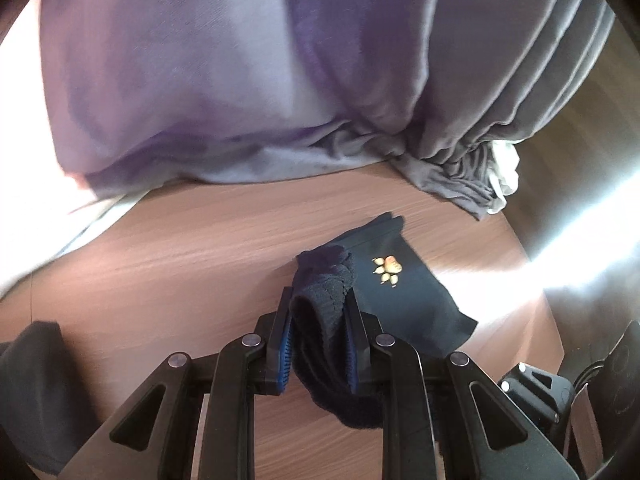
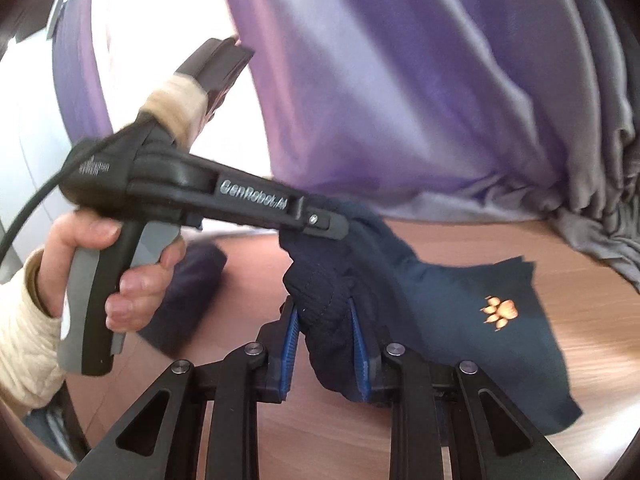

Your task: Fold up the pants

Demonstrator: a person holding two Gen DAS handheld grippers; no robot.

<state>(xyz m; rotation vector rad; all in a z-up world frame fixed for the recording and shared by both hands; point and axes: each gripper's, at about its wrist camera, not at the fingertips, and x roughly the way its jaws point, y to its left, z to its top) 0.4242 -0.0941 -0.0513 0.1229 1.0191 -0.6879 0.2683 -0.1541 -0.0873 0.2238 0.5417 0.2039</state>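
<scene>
Dark navy pants (image 1: 404, 288) with a gold paw print (image 1: 387, 269) hang down onto the wooden table (image 1: 180, 264). My left gripper (image 1: 319, 300) is shut on the ribbed waistband bunched between its blue pads. In the right wrist view my right gripper (image 2: 325, 312) is shut on the same waistband, with the pants (image 2: 460, 320) and the paw print (image 2: 500, 312) trailing to the right. The left gripper's body shows there from the side, its tip (image 2: 328, 224) clamped on the cloth just above my right fingers. A hand (image 2: 120, 276) holds its handle.
Purple curtain fabric (image 1: 224, 80) and grey bunched cloth (image 1: 460, 176) hang behind the table's far edge. A dark folded garment (image 2: 188, 292) lies on the table at the left. Bright sunlight falls on the table's right edge (image 1: 500, 280).
</scene>
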